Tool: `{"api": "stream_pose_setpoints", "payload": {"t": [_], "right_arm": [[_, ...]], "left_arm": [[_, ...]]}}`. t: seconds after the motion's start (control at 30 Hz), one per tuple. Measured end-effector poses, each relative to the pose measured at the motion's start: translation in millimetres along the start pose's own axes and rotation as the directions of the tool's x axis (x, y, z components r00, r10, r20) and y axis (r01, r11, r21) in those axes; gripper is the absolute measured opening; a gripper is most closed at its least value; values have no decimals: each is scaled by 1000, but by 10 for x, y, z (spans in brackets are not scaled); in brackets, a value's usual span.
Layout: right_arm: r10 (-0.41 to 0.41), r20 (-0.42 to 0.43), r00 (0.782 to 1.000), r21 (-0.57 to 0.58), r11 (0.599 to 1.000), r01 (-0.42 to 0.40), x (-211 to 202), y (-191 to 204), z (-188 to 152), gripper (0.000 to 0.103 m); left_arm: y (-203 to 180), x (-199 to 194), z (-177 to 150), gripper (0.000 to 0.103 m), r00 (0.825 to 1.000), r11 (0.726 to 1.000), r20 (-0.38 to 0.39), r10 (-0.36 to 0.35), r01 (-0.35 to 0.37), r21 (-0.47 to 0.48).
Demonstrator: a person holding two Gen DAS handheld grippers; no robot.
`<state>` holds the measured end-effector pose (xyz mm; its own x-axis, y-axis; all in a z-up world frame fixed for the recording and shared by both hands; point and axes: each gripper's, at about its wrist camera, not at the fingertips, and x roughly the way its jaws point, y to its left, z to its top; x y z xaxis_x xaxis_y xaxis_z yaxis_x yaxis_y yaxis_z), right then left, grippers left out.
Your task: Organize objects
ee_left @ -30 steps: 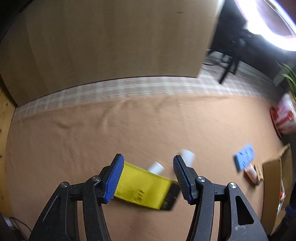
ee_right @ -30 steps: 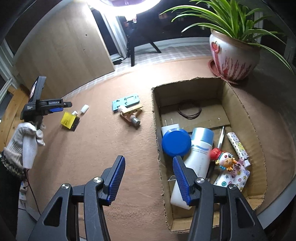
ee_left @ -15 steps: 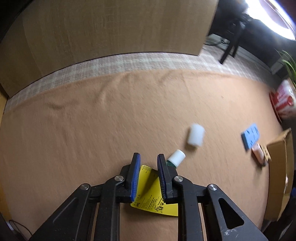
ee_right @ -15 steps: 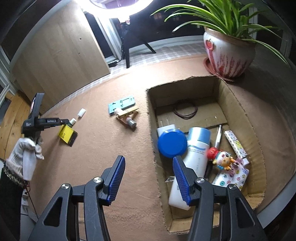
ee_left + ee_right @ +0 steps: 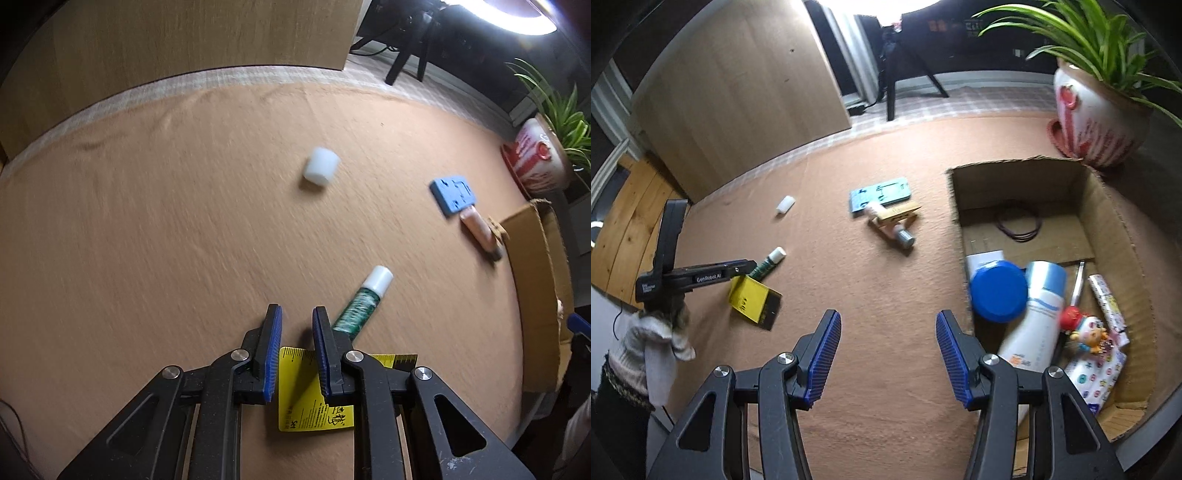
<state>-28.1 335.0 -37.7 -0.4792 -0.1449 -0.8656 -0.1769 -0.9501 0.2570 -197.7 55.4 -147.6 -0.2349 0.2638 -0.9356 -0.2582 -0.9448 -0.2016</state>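
Note:
A yellow card [image 5: 310, 398] with a black end lies under my left gripper [image 5: 297, 310], whose narrow jaws pinch the card's top corner; the fingers hide the rest. In the right wrist view the left gripper [image 5: 748, 266] touches the raised corner of the yellow card [image 5: 750, 299]. A green tube [image 5: 364, 299] with a white cap lies just right of the left fingers. A white cap [image 5: 321, 170] lies farther off. My right gripper [image 5: 888, 317] stands open over bare cloth, left of the cardboard box [image 5: 1115, 229].
The box holds a blue lid [image 5: 999, 291], a white bottle [image 5: 1039, 317], a doll and other small things. A blue plate [image 5: 879, 194] and a wooden clip [image 5: 894, 218] lie mid-cloth. A potted plant [image 5: 1097, 110] stands behind the box, and a wooden panel [image 5: 738, 96] at the back left.
The left jaws closed from wide to narrow on the yellow card. The card travelled with the gripper away from the white cap, uncovering the green tube. The right gripper drifted slightly left, still open.

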Motion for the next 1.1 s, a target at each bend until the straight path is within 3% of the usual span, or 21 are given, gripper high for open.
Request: {"api": "stream_pose_setpoints", "payload": {"t": [0.37, 0.53, 0.6, 0.63, 0.67, 0.97, 1.1], "right_arm": [[82, -100, 992, -74, 993, -89, 356, 349, 3, 50], [113, -156, 981, -83, 988, -127, 506, 474, -81, 50], [123, -177, 976, -91, 986, -140, 555, 539, -138, 50], [127, -187, 974, -94, 985, -146, 572, 565, -164, 50], [134, -199, 971, -96, 983, -156, 599, 600, -196, 50], [173, -242, 955, -27, 982, -185, 703, 612, -285, 50], [191, -254, 948, 7, 981, -195, 733, 556, -293, 50]], "left_arm": [[-81, -111, -530, 19, 998, 998, -1, -56, 56, -13], [-147, -191, -772, 20, 997, 997, -13, -78, 79, 27], [-122, -213, -788, 34, 997, 997, -7, -73, 73, 27], [-107, -227, -778, 49, 998, 998, 5, -60, 60, 24], [-82, -253, -770, 56, 998, 998, 18, -57, 57, 24], [-306, -226, -912, 53, 992, 985, -26, -127, 129, 114], [-503, -201, -1055, 53, 978, 973, -52, -201, 205, 104]]}}
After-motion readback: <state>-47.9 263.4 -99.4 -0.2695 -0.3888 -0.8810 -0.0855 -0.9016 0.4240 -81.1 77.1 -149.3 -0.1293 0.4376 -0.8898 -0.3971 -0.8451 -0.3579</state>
